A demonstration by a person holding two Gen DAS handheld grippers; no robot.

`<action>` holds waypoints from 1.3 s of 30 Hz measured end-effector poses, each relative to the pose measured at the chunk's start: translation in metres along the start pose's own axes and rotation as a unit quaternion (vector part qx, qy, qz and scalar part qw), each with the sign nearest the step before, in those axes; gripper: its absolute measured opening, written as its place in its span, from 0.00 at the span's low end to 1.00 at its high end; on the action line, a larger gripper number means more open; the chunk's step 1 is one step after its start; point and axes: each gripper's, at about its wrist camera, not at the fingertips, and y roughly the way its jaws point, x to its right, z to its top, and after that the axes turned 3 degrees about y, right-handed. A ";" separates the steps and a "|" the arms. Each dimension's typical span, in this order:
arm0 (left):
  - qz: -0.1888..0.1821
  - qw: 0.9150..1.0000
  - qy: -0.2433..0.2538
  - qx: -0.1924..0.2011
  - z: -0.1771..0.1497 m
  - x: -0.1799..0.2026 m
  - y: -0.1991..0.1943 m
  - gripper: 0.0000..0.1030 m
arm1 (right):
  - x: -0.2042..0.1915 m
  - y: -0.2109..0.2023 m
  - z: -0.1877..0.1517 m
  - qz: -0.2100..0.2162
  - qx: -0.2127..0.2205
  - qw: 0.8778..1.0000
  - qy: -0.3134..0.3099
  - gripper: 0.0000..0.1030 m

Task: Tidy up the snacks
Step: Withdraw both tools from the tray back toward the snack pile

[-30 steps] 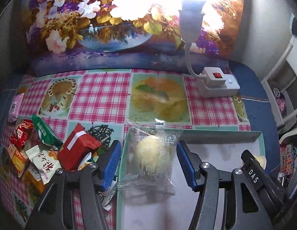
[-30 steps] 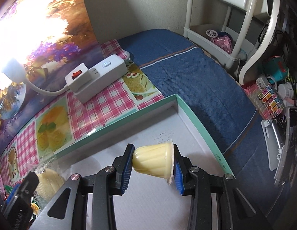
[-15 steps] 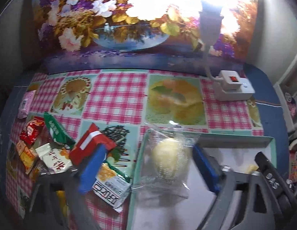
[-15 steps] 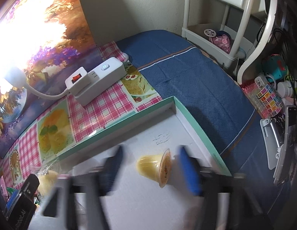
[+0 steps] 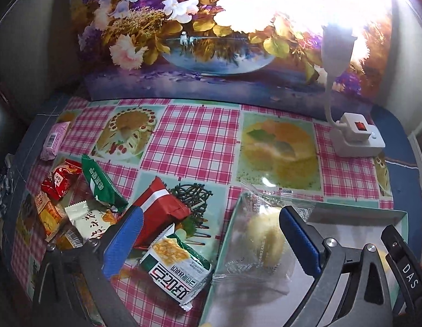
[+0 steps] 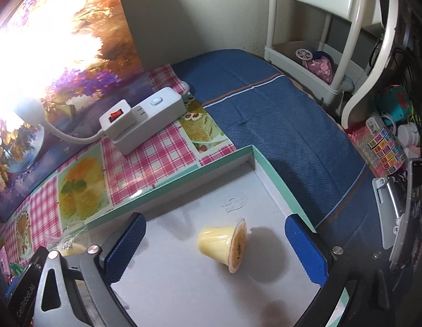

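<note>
Both grippers have just been opening: the right gripper (image 6: 215, 248) stands wide apart, the jelly cup (image 6: 223, 244) dropped on its side between its fingers in the box (image 6: 268, 169). The left gripper (image 5: 211, 241) gapes too, the clear-wrapped cake (image 5: 261, 234) released beside its right finger; 2 snacks look delivered, with the pile (image 5: 83, 209) by its left finger next.

We see a flower painting (image 5: 211, 32) behind the checked tablecloth (image 5: 200, 136) — a white power strip (image 6: 145, 117) near it, a white shelf rack (image 6: 320, 54) beyond.
</note>
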 end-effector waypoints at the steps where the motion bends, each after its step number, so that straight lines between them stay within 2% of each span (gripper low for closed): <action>1: 0.000 1.000 0.000 0.000 0.000 0.000 0.000 0.97 | 0.000 0.000 0.000 0.002 0.000 1.000 -0.001 1.00; 15: -0.007 1.000 0.005 -0.007 -0.001 -0.001 -0.005 0.97 | -0.003 -0.005 0.000 0.002 0.004 1.000 -0.012 1.00; 22: 0.020 1.000 0.018 0.010 -0.004 -0.019 -0.028 0.97 | -0.011 -0.024 -0.006 0.034 0.012 0.999 -0.019 1.00; 25: 0.021 0.999 0.019 0.017 -0.007 -0.031 -0.040 0.97 | -0.012 -0.033 -0.009 0.048 0.014 0.999 -0.020 1.00; 31: 0.046 0.998 0.023 0.032 -0.014 -0.065 -0.056 0.97 | -0.014 -0.047 -0.018 0.086 0.025 0.996 -0.014 1.00; 39: 0.075 0.997 -0.022 0.028 -0.028 -0.134 -0.063 0.97 | -0.028 -0.055 -0.032 0.098 0.011 0.995 -0.026 1.00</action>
